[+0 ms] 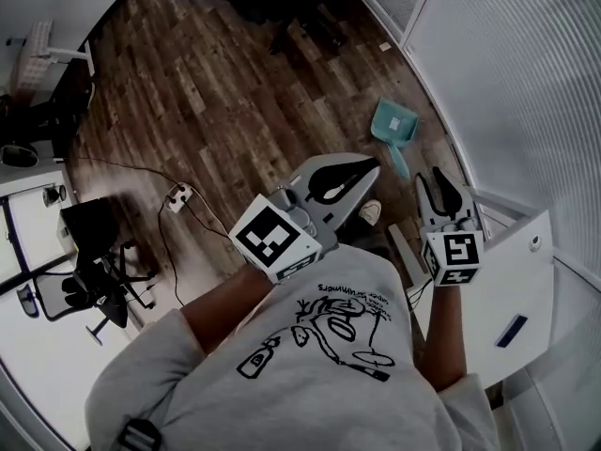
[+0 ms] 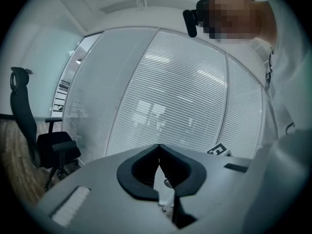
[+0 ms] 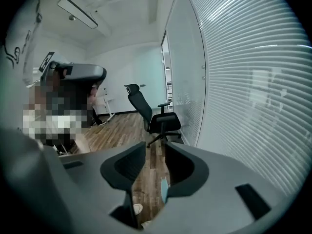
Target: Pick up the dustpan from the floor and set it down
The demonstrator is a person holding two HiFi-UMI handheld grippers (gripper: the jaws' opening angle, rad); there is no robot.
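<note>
While looking down in the head view, note the teal dustpan (image 1: 394, 122) flat on the wooden floor (image 1: 216, 92) close beside the glass wall (image 1: 507, 83), with left gripper (image 1: 372, 168) and right gripper (image 1: 439, 178) held well above it. Through the left gripper view, read jaw tips pressed together on nothing. Through the right gripper view, read jaws partly apart and empty, then beware clipping the glass wall or nudging the dustpan along it, given so little room there.
</note>
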